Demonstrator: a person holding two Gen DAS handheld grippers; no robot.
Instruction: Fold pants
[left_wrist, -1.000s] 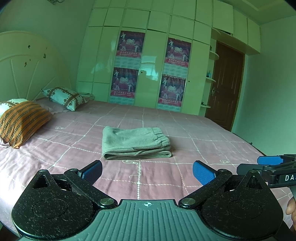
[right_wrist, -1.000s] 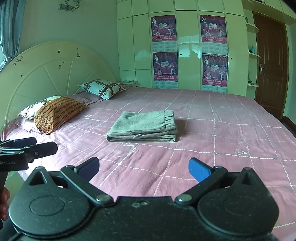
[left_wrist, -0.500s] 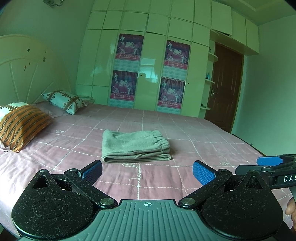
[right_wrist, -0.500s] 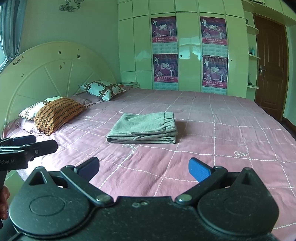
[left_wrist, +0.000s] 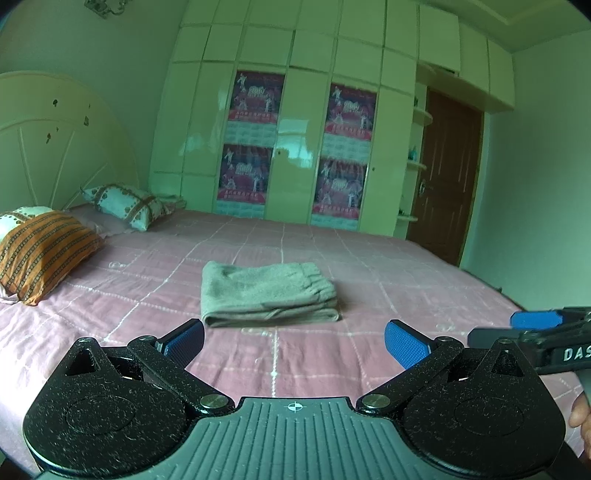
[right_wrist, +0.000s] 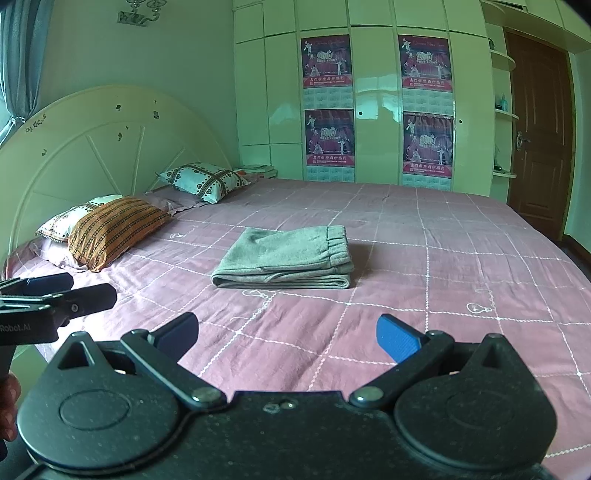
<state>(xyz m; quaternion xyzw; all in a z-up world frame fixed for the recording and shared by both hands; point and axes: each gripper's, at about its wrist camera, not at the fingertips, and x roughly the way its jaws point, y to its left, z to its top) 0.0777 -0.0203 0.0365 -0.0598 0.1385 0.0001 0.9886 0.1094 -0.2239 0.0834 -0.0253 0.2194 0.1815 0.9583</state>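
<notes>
The grey pants (left_wrist: 267, 291) lie folded (waistband at the right edge) mid-bed on the pink bedspread (left_wrist: 388, 280), well apart from the near-side left gripper (left_wrist: 294, 342) and right gripper (right_wrist: 286, 336), both spread wide and empty.

A wide bed under a pink checked cotton sheet (right_wrist: 424, 258) carries, near its middle, grey knit pants folded into a flat rectangle (right_wrist: 288, 258) (elastic waistband on top), while an orange striped pillow (right_wrist: 114, 230) and a white heart-patterned pillow (right_wrist: 203, 181) lie by what looks like a third.
</notes>
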